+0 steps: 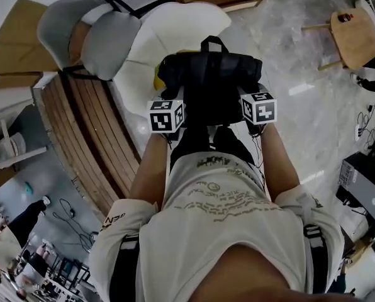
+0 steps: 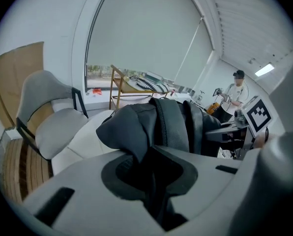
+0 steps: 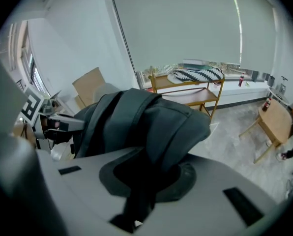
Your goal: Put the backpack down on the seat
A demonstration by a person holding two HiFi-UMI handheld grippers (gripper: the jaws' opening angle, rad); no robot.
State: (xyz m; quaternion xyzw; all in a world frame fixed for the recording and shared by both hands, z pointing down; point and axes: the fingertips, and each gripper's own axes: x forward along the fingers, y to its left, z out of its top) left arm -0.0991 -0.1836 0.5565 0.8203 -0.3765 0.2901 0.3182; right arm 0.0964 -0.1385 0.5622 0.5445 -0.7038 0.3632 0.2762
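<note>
A black backpack [image 1: 209, 80] hangs in the air between my two grippers, over the front edge of a white cushioned seat [image 1: 175, 27]. My left gripper [image 1: 175, 109] is shut on the backpack's left side, where dark fabric [image 2: 136, 127] runs down into its jaws. My right gripper [image 1: 247, 106] is shut on the right side, and the backpack [image 3: 151, 122] fills the middle of the right gripper view. The seat [image 2: 87, 132] lies below and left of the bag in the left gripper view. The carry handle [image 1: 214, 41] stands up at the bag's far edge.
A grey chair [image 1: 90, 36] stands left of the white seat, beside a curved wooden slatted bench [image 1: 90, 124]. A wooden shelf [image 3: 190, 90] sits under the window. A wooden stool [image 1: 354, 36] stands far right. Another person [image 2: 235, 95] stands in the background.
</note>
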